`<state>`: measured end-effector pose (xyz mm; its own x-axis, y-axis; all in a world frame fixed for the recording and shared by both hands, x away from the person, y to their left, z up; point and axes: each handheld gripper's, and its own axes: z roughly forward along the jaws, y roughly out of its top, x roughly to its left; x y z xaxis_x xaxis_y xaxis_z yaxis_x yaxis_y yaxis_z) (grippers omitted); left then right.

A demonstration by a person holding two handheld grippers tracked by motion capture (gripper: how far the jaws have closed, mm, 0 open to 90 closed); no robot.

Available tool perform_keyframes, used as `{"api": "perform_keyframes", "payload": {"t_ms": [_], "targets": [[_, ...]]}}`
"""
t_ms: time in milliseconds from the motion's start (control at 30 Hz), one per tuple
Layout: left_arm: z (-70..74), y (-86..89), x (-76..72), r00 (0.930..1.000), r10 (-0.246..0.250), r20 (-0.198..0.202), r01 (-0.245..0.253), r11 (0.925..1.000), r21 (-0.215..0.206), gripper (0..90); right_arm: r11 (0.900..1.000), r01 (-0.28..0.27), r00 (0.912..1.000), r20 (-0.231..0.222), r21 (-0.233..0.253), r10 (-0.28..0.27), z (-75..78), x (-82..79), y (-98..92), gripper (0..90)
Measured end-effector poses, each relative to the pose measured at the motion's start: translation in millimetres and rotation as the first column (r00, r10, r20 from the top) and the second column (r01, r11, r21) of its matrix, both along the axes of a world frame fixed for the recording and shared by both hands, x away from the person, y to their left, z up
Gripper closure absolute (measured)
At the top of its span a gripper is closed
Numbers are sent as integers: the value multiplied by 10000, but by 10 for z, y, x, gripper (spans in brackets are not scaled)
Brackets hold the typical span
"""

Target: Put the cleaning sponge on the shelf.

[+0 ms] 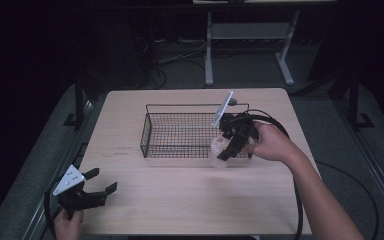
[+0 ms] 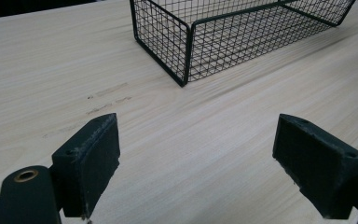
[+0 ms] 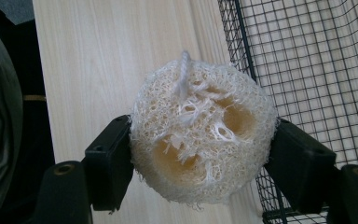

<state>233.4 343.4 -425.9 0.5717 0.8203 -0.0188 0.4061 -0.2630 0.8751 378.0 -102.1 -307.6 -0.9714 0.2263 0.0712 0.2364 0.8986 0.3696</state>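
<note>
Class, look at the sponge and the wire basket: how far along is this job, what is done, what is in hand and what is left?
Done: the right gripper is shut on the loofah sponge and holds it at the basket's near right corner. In hand: carrying it there; the right gripper view shows it beside the mesh wall, above the table. Left: probably moving it over the rim and letting go. The left gripper is open, apart.

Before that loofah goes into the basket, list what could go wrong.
1. The loofah is soft and held only at its sides by the right gripper; it might squash or slip out.
2. It sits at the wire basket corner, so it may catch on the rim.
3. The left gripper is far off; the basket could slide if bumped.
</note>
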Motion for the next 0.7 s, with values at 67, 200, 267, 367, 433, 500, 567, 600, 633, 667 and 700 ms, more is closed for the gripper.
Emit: {"api": "perform_keyframes", "payload": {"t_ms": [67, 200, 267, 367, 433, 500, 567, 600, 633, 667, 700], "targets": [[-1, 3, 1, 10000, 10, 16, -10, 10000, -38, 139, 10000, 16, 10000, 76, -88, -16, 14, 13, -4, 280], [-2, 6, 2, 10000, 24, 7, -24, 10000, -46, 139, 9998, 113, 9998, 154, -143, -111, 65, 62, -15, 280], [0, 5, 2, 10000, 18, 19, -17, 10000, -55, 139, 9999, 154, 9998, 95, -36, -154, 77, 93, -25, 280], [3, 2, 0, 10000, 10, 35, -10, 10000, -56, 139, 9997, 200, 9997, 144, -127, -198, 86, 125, -32, 280], [2, 2, 0, 10000, 9, 28, -9, 10000, -63, 140, 9995, 275, 9995, 124, -164, -273, 103, 155, -32, 281], [1, 3, 0, 10000, 19, 21, -19, 10000, -79, 140, 9993, 336, 9993, 184, -169, -333, 135, 201, -27, 280], [1, 4, 0, 10000, 15, 31, -15, 10000, -69, 139, 9992, 361, 9992, 159, -149, -358, 143, 216, -26, 280], [2, 4, 0, 10000, 18, 32, -18, 10000, -67, 139, 9992, 341, 9992, 221, -217, -336, 150, 231, -24, 280], [2, 5, 0, 10000, 24, 30, -24, 10000, -67, 140, 9989, 366, 9990, 249, -279, -359, 160, 245, -25, 281], [2, 5, 0, 10000, 27, 29, -27, 10000, -70, 139, 9990, 378, 9990, 255, -258, -372, 168, 261, -26, 280], [1, 5, 0, 10000, 29, 21, -29, 10000, -73, 140, 9989, 432, 9988, 242, -208, -427, 175, 273, -25, 281]]}}
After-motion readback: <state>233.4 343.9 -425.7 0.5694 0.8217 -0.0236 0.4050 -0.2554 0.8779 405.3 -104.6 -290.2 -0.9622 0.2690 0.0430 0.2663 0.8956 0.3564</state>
